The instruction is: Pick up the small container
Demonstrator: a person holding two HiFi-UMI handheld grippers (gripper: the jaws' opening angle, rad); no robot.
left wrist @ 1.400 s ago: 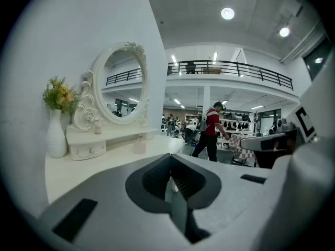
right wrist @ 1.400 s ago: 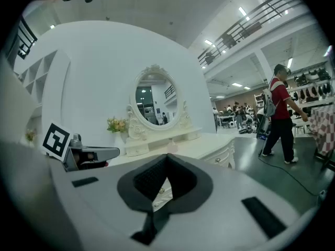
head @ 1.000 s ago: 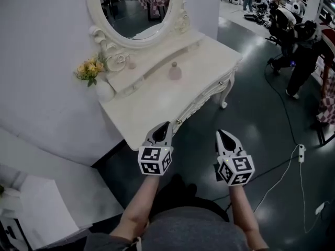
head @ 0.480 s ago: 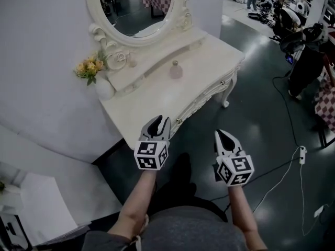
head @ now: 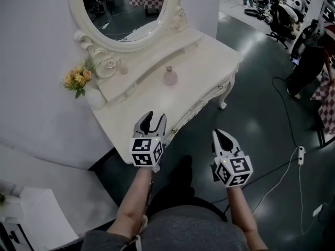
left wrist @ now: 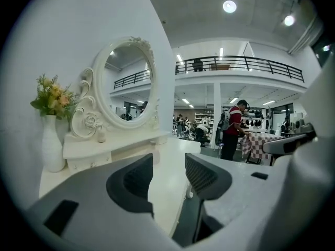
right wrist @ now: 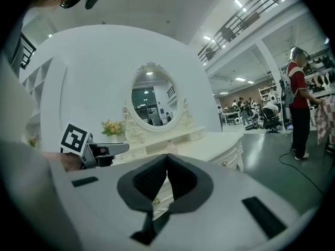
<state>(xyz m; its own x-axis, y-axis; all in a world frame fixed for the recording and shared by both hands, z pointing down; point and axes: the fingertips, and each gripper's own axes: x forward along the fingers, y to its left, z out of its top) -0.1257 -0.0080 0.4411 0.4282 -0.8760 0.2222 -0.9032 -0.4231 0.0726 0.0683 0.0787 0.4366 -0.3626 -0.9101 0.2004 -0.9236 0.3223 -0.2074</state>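
Note:
The small container, a pale pink bottle with a stopper, stands upright in the middle of the white dressing table. My left gripper hovers over the table's front edge, well short of the container. Its jaws are opening and nothing is between them. In the left gripper view the left gripper points along the tabletop toward the mirror end. My right gripper hangs over the dark floor to the right of the table, shut and empty. The right gripper shows its pads meeting at the tips.
An oval mirror in a carved frame backs the table. A white vase with yellow flowers stands at the table's left end, and a tiny jar sits on the raised shelf. People and cables are on the floor at right.
The left gripper's jaws have gone from shut to open, and it has moved a little forward over the table edge. The right gripper has stayed put.

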